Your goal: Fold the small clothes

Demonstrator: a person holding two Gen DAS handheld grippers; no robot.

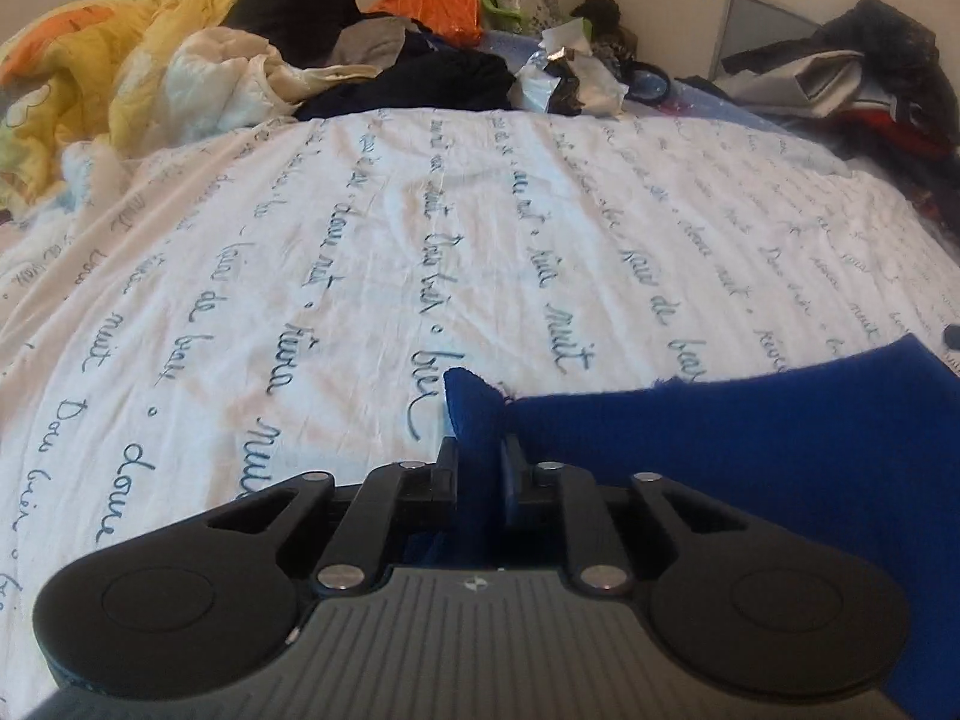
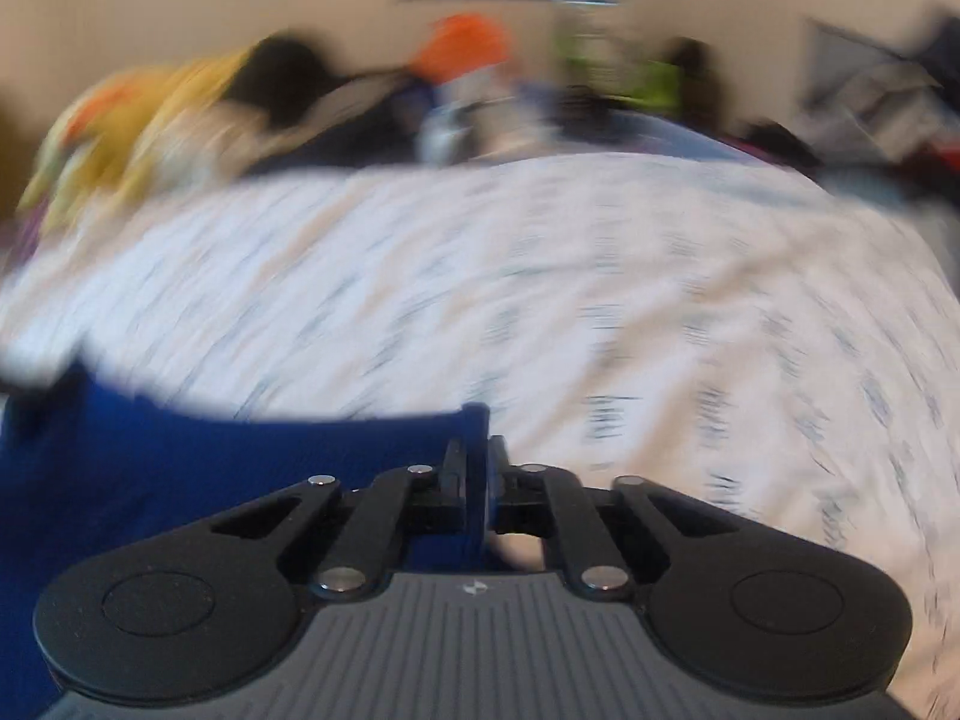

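I have both tongs clenched on the blue cloth, left tongs (image 1: 480, 450) on a bunched corner at lower centre, right tongs (image 2: 478, 468) likewise. It hangs over the bed (image 1: 420, 228); thin pinches might slip, skewing my fold.

A white bed sheet printed with lines of blue handwriting (image 1: 480, 228) covers the bed. Beyond its far edge lie a crumpled yellow quilt (image 1: 102, 78), an orange plastic bag (image 1: 432, 0) and a dark navy garment (image 1: 420, 84).
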